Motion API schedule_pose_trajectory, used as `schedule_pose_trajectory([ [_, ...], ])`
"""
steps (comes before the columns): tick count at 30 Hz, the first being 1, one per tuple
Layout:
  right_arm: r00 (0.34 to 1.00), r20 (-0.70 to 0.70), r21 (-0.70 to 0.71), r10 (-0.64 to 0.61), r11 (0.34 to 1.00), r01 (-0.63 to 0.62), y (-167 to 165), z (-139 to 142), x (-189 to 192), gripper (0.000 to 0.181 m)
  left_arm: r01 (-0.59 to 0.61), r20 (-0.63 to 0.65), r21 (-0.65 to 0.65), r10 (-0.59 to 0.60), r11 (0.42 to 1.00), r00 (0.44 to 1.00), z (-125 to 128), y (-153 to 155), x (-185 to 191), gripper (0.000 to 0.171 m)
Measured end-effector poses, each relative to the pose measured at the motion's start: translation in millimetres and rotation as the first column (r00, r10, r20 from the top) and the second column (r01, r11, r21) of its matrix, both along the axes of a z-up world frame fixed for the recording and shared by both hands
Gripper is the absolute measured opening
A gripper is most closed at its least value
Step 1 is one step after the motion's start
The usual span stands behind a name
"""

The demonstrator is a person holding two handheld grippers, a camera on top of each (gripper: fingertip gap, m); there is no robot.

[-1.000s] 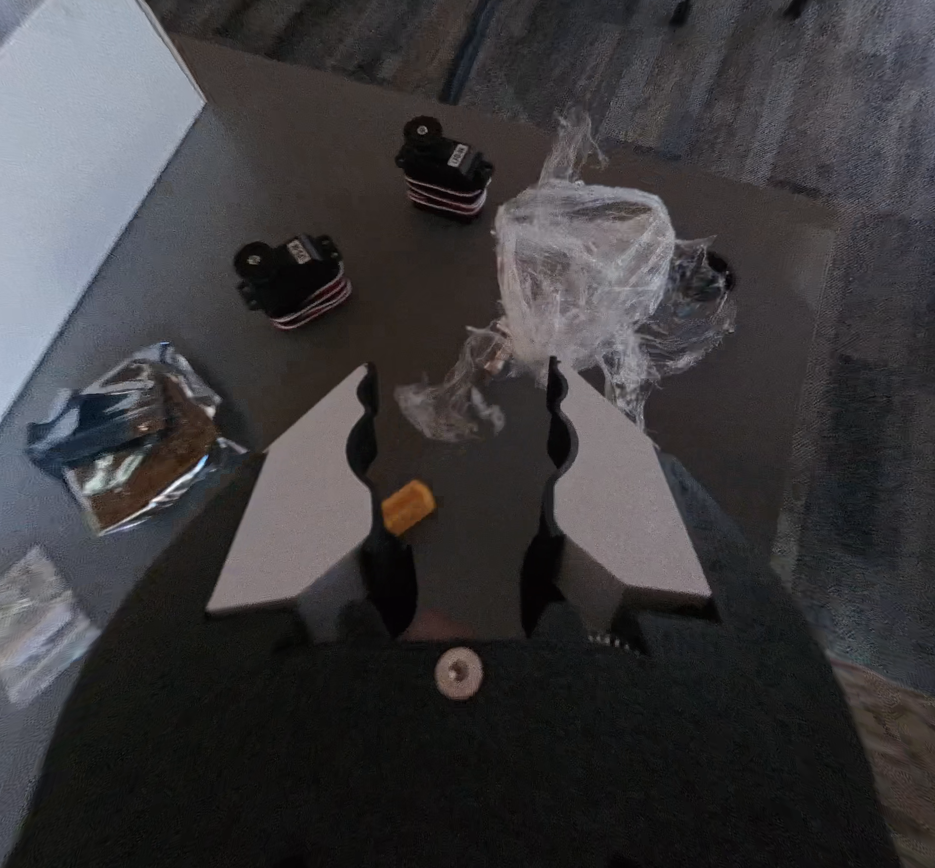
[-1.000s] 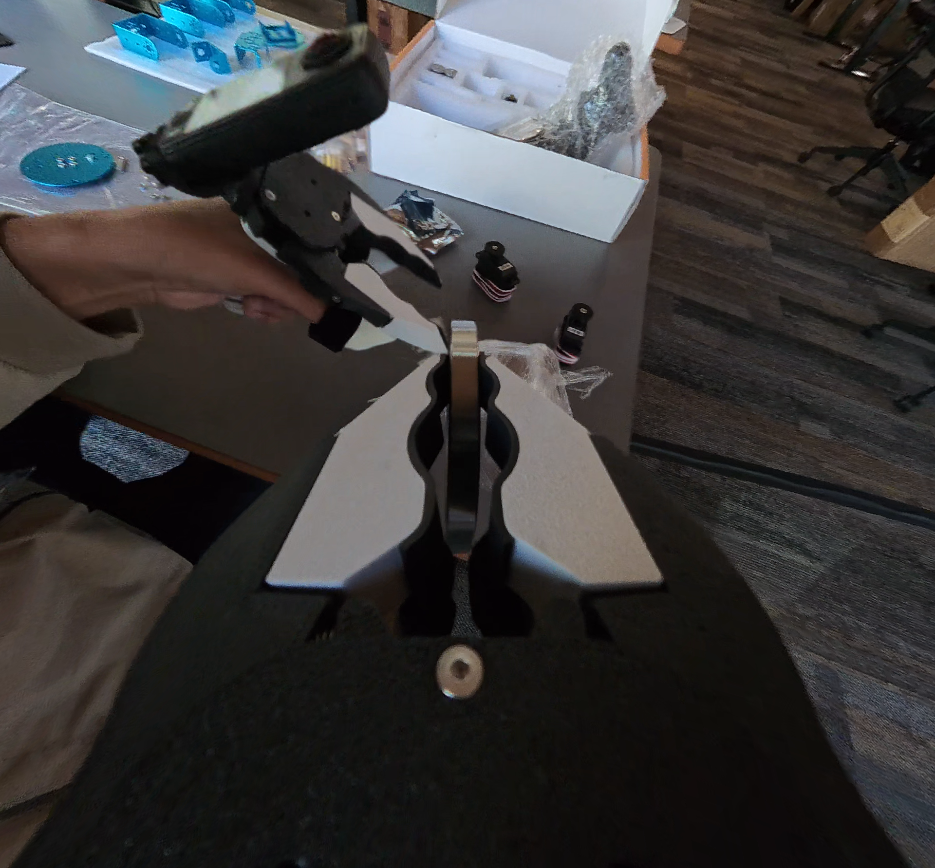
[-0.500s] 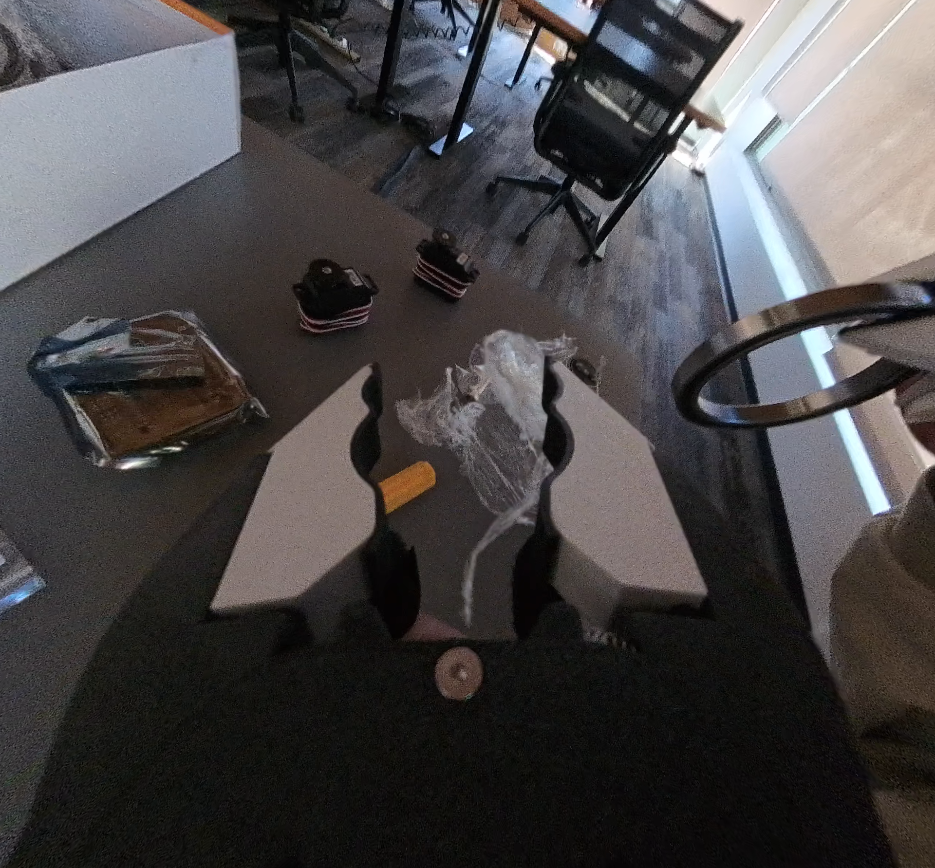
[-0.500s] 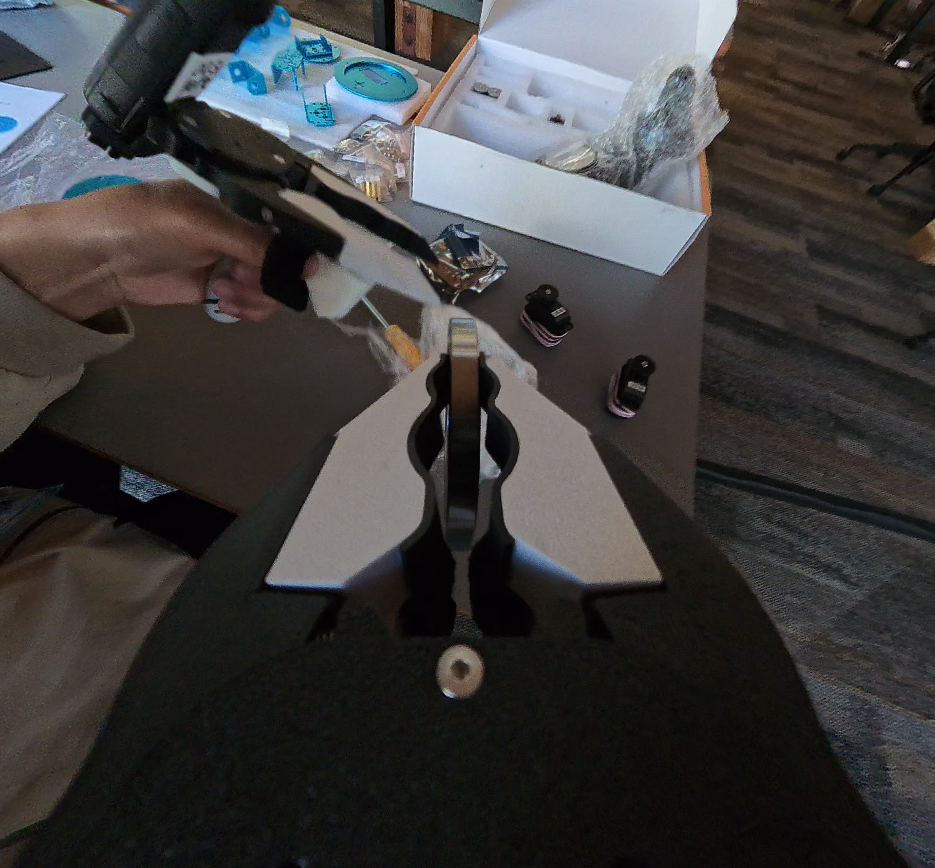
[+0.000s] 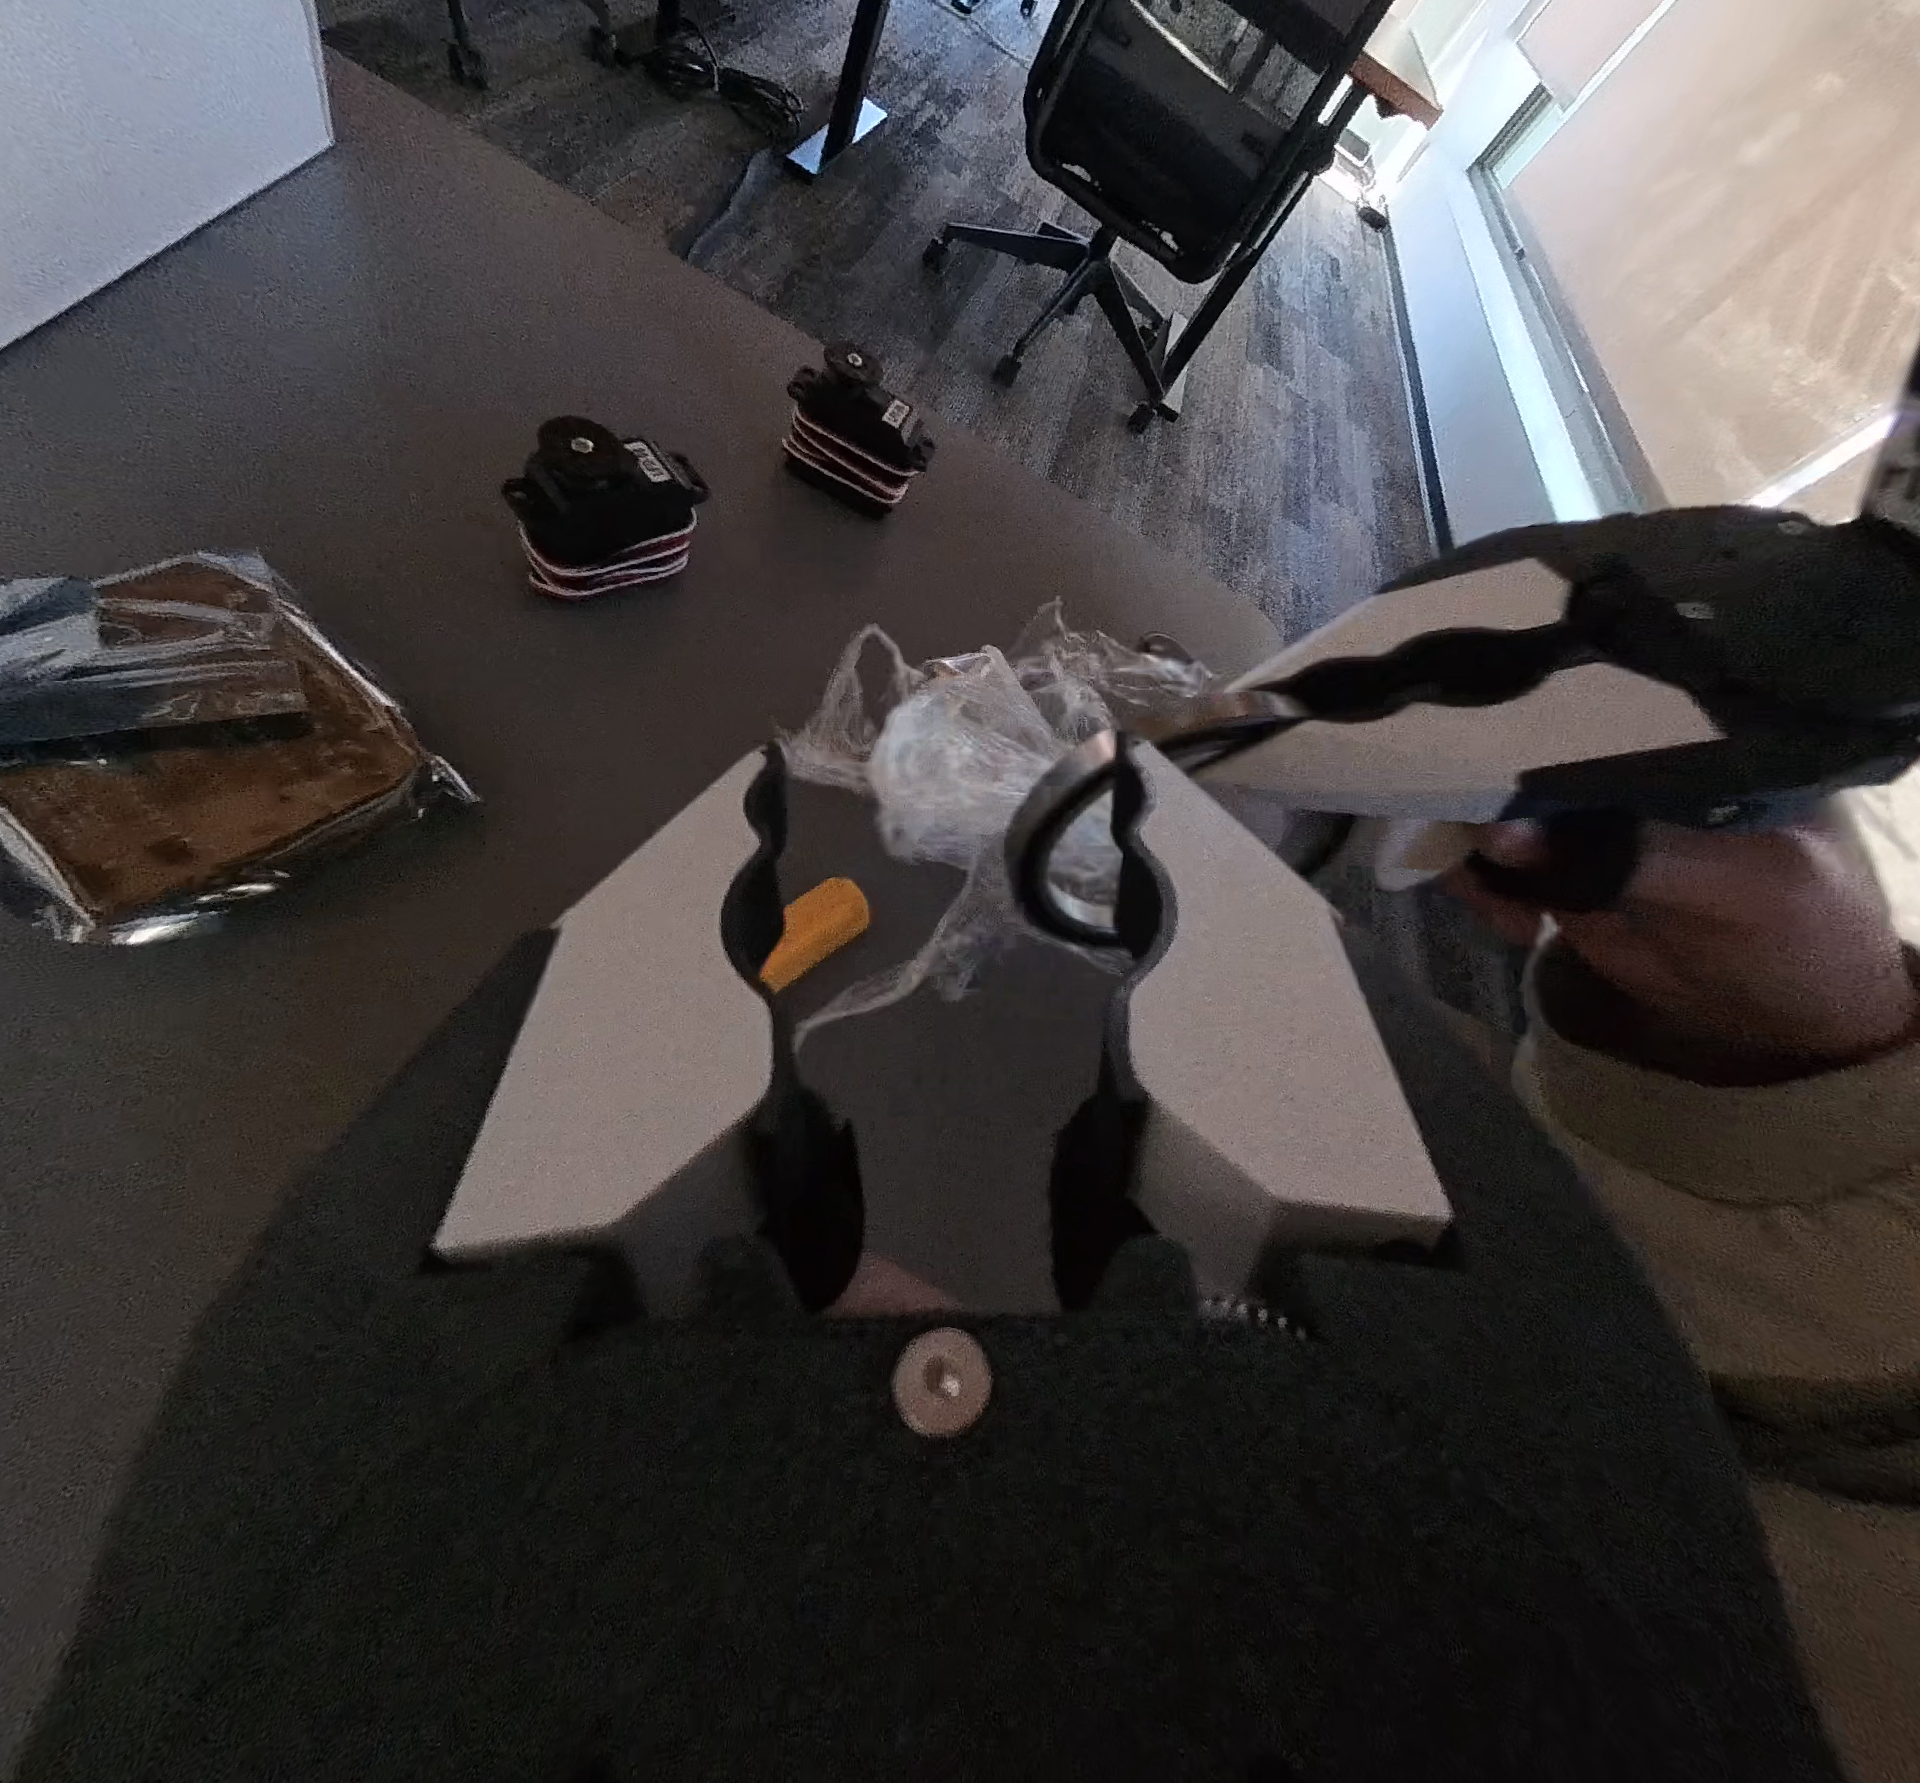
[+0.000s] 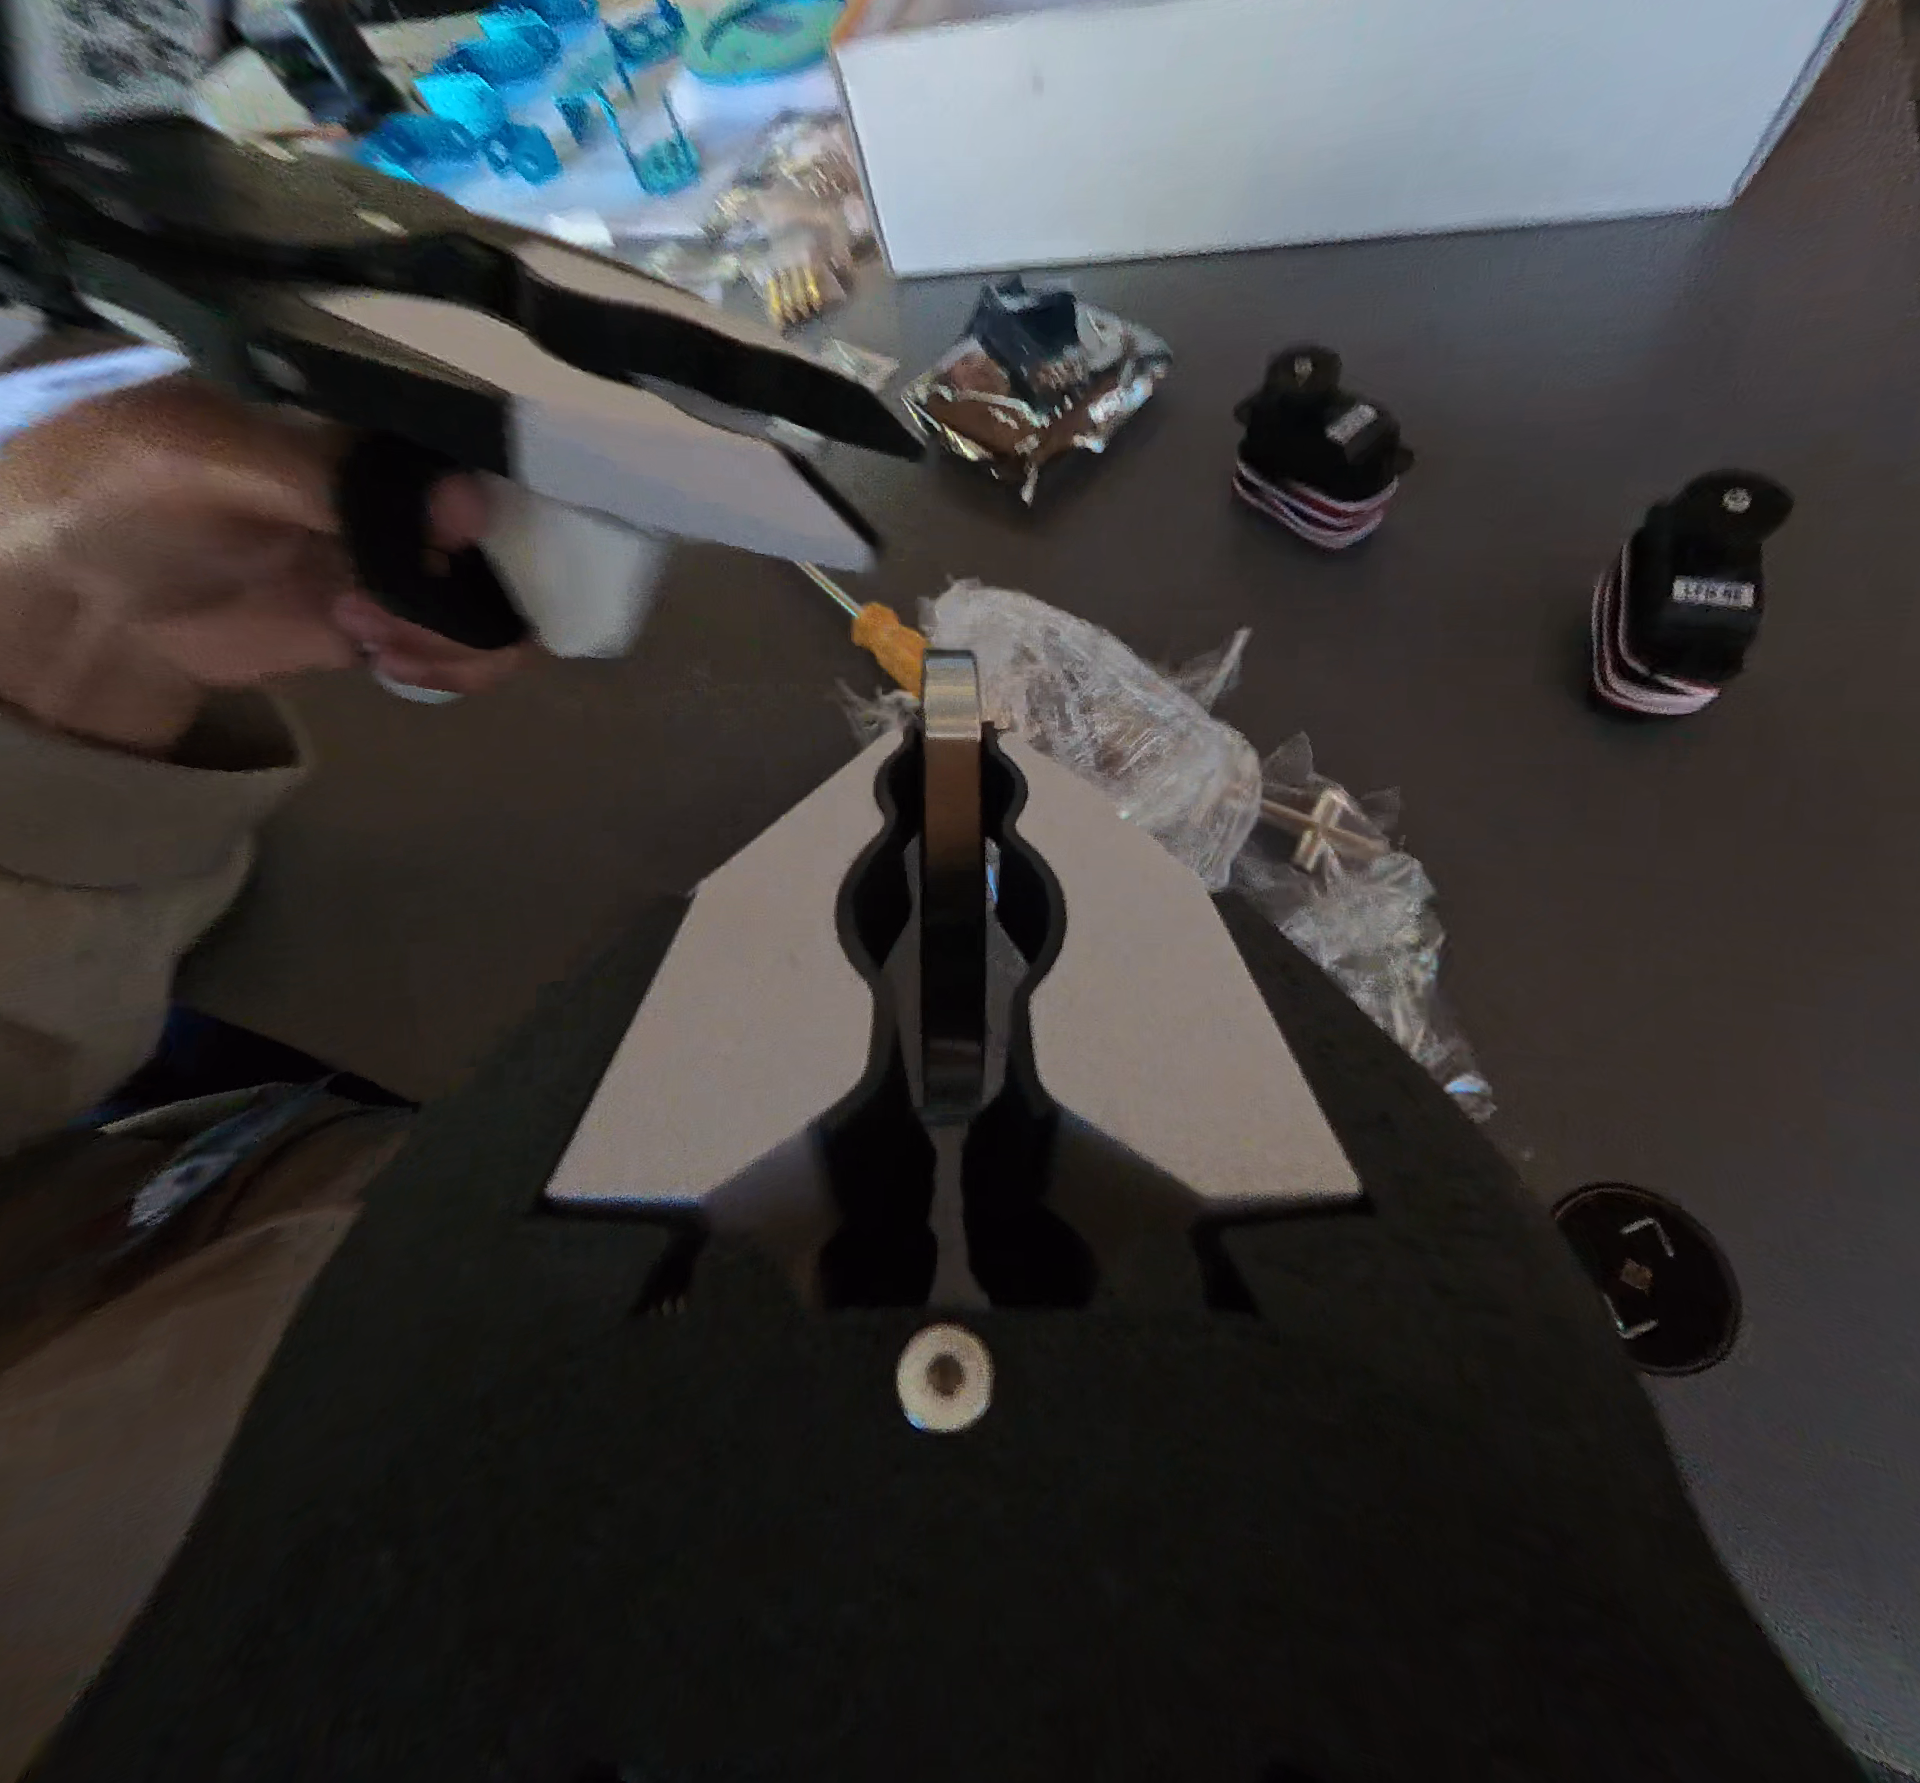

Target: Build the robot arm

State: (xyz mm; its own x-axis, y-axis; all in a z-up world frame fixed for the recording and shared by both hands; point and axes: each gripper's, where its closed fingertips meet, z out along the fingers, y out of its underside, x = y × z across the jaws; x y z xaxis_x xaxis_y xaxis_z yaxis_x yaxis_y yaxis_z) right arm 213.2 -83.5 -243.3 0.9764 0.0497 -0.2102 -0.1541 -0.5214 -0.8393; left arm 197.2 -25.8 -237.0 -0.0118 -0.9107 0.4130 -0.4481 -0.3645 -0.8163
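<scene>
My left gripper is open and empty, low over the dark table. An orange screwdriver handle and crumpled clear plastic wrap lie between its fingers. My right gripper is shut on a dark metal ring, held edge-on. In the left wrist view the right gripper comes in from the right and holds the ring against the left gripper's right finger. The right wrist view shows the left gripper blurred, above the screwdriver and wrap.
Two black servos stand beyond the wrap. A foil bag lies left. A white box and blue metal parts sit at the back. A black round cap lies near the table edge. An office chair stands past the table.
My right gripper has moved down and in with the ring, from beside the table to the left gripper's right finger over the wrap. The left gripper stays open.
</scene>
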Motion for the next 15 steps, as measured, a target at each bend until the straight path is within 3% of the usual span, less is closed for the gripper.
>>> schedule_pose_trajectory([
  [3,0.998,0.009,-0.052,-0.055,0.997,0.055,3.2,-20.9,15.5,0.009,-0.007,0.025,-0.005,0.008,1.000,1.000,9.0,4.6,-11.2,0.063],
  [7,0.998,-0.010,-0.055,-0.064,0.996,0.064,0.1,-18.9,27.7,0.009,-0.095,0.085,0.052,0.091,0.994,0.992,33.3,33.2,-48.3,0.062],
  [12,0.996,0.088,-0.003,-0.018,1.000,0.018,2.4,32.1,35.0,0.009,-0.163,0.141,0.184,0.138,0.969,0.980,49.1,51.5,-124.2,0.053],
  [15,0.981,0.184,-0.037,0.068,0.997,-0.062,8.6,57.7,21.7,0.009,-0.278,0.183,0.302,0.231,0.912,0.956,53.0,65.8,-191.5,0.052],
])
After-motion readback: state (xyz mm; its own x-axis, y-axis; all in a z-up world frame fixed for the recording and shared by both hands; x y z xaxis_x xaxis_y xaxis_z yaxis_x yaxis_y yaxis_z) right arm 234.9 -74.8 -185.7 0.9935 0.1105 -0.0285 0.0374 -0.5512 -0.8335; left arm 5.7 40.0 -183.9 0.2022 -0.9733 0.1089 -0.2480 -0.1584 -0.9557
